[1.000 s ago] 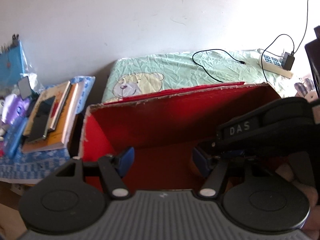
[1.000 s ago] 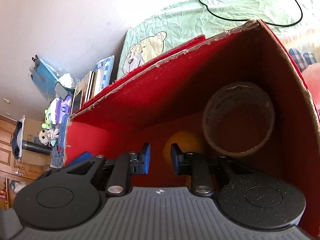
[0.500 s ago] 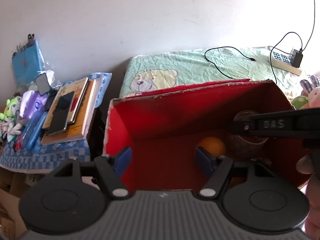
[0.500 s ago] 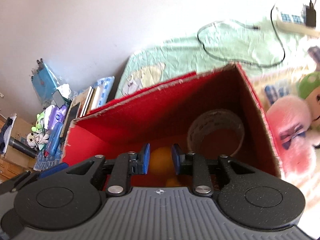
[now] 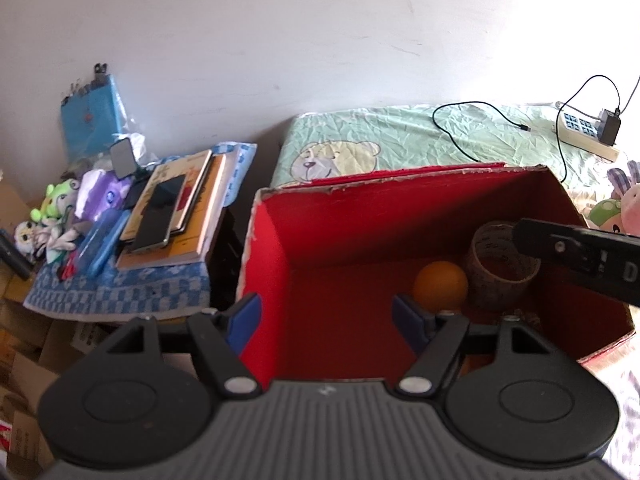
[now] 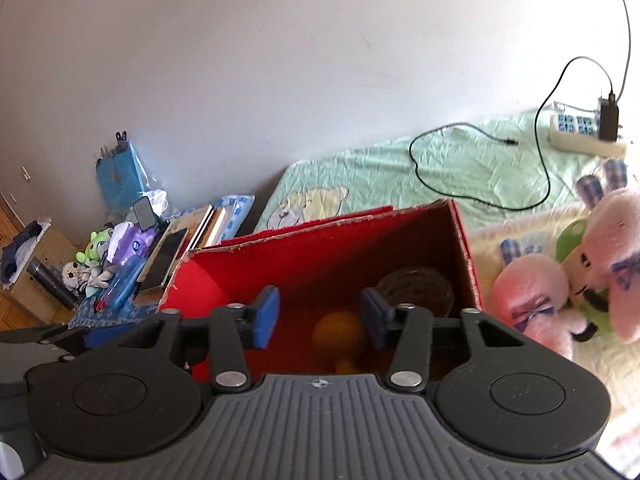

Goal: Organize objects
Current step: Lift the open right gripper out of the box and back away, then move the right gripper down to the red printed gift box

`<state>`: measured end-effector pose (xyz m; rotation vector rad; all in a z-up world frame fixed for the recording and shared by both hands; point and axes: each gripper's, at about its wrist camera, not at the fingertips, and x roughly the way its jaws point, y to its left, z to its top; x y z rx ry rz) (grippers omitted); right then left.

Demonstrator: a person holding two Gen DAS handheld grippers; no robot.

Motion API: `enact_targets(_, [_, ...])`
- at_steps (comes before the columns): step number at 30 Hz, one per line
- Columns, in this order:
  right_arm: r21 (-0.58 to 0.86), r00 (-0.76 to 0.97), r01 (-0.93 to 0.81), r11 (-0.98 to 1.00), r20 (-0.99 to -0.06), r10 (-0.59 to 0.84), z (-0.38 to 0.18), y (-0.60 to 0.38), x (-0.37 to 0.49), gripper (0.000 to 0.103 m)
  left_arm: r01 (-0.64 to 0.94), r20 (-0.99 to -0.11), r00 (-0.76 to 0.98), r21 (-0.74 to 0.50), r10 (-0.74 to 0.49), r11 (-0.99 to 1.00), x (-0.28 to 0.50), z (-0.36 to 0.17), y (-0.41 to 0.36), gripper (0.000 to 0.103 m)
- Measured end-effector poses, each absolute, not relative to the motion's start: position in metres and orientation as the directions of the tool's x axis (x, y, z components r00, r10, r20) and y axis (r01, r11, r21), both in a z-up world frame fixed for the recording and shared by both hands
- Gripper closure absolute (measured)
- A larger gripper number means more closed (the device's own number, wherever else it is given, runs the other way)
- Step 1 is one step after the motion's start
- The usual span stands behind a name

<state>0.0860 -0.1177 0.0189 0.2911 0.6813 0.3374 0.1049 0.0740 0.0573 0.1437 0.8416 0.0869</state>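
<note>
While both claws hang over the red box (image 5: 344, 240), neither holds anything: the right gripper (image 6: 318, 316) has its blue pads spread apart with only air between them, and the left gripper (image 5: 326, 320) stands wider still, equally empty. Just ahead of and below the right claw's pads, an orange ball (image 6: 338, 330) rests on the box floor, with a tape roll (image 6: 416, 286) standing on its edge beside it toward the far right corner; from the left claw the same ball (image 5: 440, 284) and roll (image 5: 502, 270) lie ahead and to its right, with a dark part of the right-hand tool crossing above them. Judging by this, a drop into the box looks finished and the step in hand is fetching the next item. The likeliest candidates are the plush toys (image 6: 568, 284) lying on the bedding to the right of the right claw, outside the box wall. That move would call for lifting clear of the torn cardboard rim (image 6: 466, 248), swinging right, and closing on soft fabric that will give under the pads. Room is ample above the box and over the green sheet (image 5: 420, 136) beyond, where only a black cable (image 6: 476, 168) lies; to the left claw's left, a cluttered stack of books (image 5: 176, 208) leaves little space.
</note>
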Motion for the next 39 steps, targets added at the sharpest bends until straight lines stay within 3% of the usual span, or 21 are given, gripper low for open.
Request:
enact_targets(26, [0.445, 0.561, -0.372, 0.815, -0.591, 0.579, 0.004, -0.139, 0.025, 0.054, -0.138, -0.766, 0.605, 0.169, 0.218, 0.976, 0.042, 0.054, 0.053, 0.028])
enact_targets(34, [0.464, 0.492, -0.351, 0.813, -0.648, 0.582, -0.017, -0.138, 0.017, 0.054, -0.128, -0.802, 0.564, 0.151, 0.197, 0.980, 0.031, 0.036, 0.050, 0.029])
enact_targets(39, [0.492, 0.446, -0.318, 0.810, -0.676, 0.586, -0.032, -0.139, 0.013, 0.055, -0.103, -0.839, 0.530, 0.079, 0.122, 0.992, 0.020, 0.019, 0.057, 0.035])
